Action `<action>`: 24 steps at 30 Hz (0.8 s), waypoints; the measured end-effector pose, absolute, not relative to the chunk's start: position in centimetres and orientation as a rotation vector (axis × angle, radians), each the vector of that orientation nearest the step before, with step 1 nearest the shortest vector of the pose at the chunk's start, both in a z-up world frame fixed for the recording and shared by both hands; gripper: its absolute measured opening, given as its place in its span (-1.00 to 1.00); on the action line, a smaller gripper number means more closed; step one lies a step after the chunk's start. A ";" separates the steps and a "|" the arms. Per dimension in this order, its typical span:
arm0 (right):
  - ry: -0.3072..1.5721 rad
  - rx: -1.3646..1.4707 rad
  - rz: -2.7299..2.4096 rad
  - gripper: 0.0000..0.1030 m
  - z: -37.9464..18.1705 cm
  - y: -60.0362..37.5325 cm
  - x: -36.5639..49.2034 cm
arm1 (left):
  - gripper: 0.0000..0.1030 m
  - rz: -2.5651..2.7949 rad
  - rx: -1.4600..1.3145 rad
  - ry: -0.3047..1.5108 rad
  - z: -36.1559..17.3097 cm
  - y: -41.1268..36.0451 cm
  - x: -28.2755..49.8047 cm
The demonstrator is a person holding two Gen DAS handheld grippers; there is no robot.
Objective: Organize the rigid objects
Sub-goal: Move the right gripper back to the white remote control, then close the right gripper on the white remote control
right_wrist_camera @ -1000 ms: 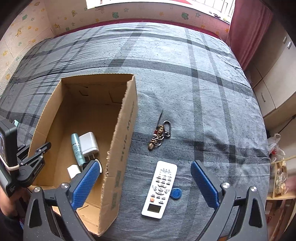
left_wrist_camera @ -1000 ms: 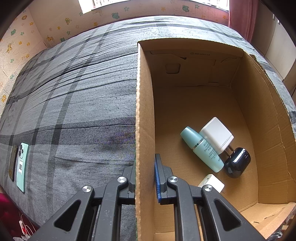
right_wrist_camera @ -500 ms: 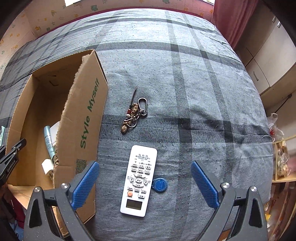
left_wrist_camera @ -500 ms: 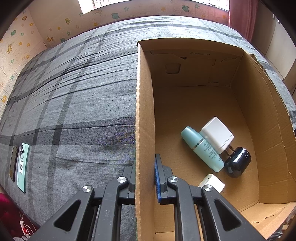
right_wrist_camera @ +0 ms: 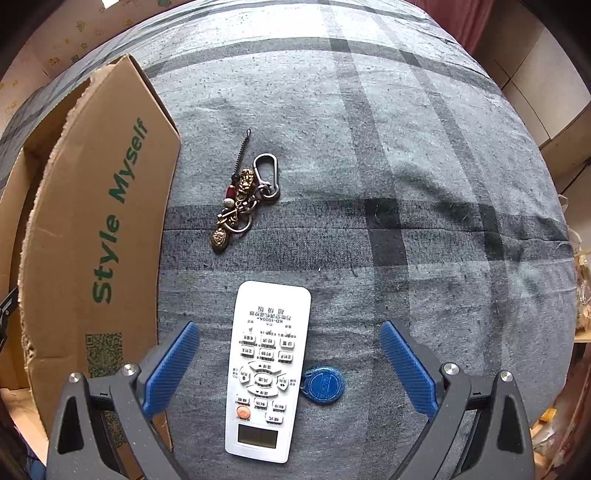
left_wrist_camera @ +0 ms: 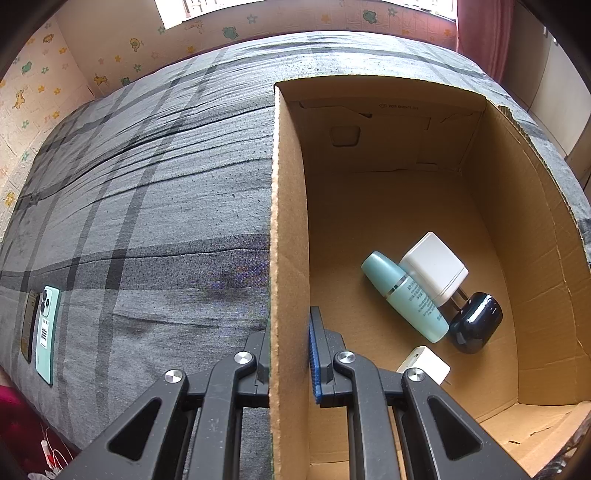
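**A bedroom in daylight**

A bed [left_wrist_camera: 155,206] under a grey cover with dark crossing stripes fills most of both views. Behind it, along the top of the left wrist view, runs a cream wall [left_wrist_camera: 110,55] dotted with small stars and cartoon animals, and a bright window [left_wrist_camera: 207,11] sits at top centre. A dusty pink curtain [left_wrist_camera: 480,33] hangs at the upper right. Pale cupboard doors [right_wrist_camera: 546,99] stand at the right edge.

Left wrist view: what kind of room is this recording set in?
Most likely a bedroom, perhaps a child's. The work surface is a bed under a grey plaid bedsheet, the wall behind carries cartoon animal and star wallpaper, and a dark red curtain hangs at the far right.
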State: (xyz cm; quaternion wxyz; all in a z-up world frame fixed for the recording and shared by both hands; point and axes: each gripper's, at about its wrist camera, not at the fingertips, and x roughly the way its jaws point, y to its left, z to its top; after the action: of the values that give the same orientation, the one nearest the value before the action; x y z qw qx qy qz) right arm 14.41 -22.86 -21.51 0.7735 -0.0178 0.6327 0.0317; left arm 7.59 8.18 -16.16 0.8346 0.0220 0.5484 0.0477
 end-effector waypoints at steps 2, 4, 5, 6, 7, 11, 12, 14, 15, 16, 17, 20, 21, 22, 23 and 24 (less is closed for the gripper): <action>1.386 -0.044 0.072 0.94 -22.2 -22.7 14.6 | -0.72 0.101 0.046 1.162 -16.1 8.2 7.6; 1.397 -0.049 0.074 0.94 -22.9 -22.6 14.7 | -0.72 0.102 0.048 1.163 -16.2 8.2 7.7; 1.404 -0.051 0.074 0.93 -23.2 -22.5 14.8 | -0.72 0.102 0.047 1.163 -16.2 8.2 7.7; 1.409 -0.051 0.076 0.90 -23.5 -22.5 14.9 | -0.72 0.102 0.049 1.163 -16.2 8.2 7.7; 1.413 -0.051 0.078 0.88 -23.7 -22.4 15.0 | -0.72 0.102 0.050 1.163 -16.2 8.1 7.7; 1.422 -0.041 0.090 0.64 -24.2 -22.1 15.2 | -0.72 0.104 0.053 1.163 -16.2 8.1 7.7; 1.426 -0.034 0.094 0.58 -24.3 -22.0 15.3 | -0.72 0.104 0.054 1.163 -16.2 8.0 7.7; 1.433 -0.032 0.105 0.46 -24.5 -21.7 15.2 | -0.72 0.105 0.055 1.163 -16.2 8.0 7.7; 1.434 -0.035 0.107 0.29 -24.5 -21.5 15.1 | -0.72 0.106 0.053 1.163 -16.3 8.0 7.7; 1.433 -0.039 0.107 0.14 -24.5 -21.3 15.1 | -0.72 0.106 0.053 1.162 -16.2 8.0 7.7; 1.433 -0.035 0.110 0.00 -24.6 -21.2 15.0 | -0.72 0.106 0.054 1.161 -16.2 8.0 7.6; 1.417 -0.029 0.110 -0.02 -24.5 -21.0 14.6 | -0.72 0.108 0.053 1.161 -16.2 8.0 7.6; 1.416 -0.027 0.111 -0.02 -24.3 -21.2 14.5 | -0.72 0.108 0.054 1.161 -16.2 8.0 7.6; 1.416 -0.023 0.111 -0.02 -24.2 -21.2 14.5 | -0.72 0.109 0.057 1.162 -16.2 8.0 7.6; 1.414 -0.017 0.113 -0.02 -24.0 -21.2 14.5 | -0.72 0.109 0.058 1.162 -16.2 7.9 7.6; 1.411 -0.016 0.118 -0.02 -23.8 -21.2 14.4 | -0.72 0.109 0.058 1.161 -16.2 7.9 7.6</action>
State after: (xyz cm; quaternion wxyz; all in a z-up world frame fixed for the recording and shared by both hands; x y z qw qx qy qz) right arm 14.44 -21.22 -23.83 0.7597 -0.0071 0.6480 0.0540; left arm 7.63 7.95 -16.18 0.8343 0.0272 0.5482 0.0513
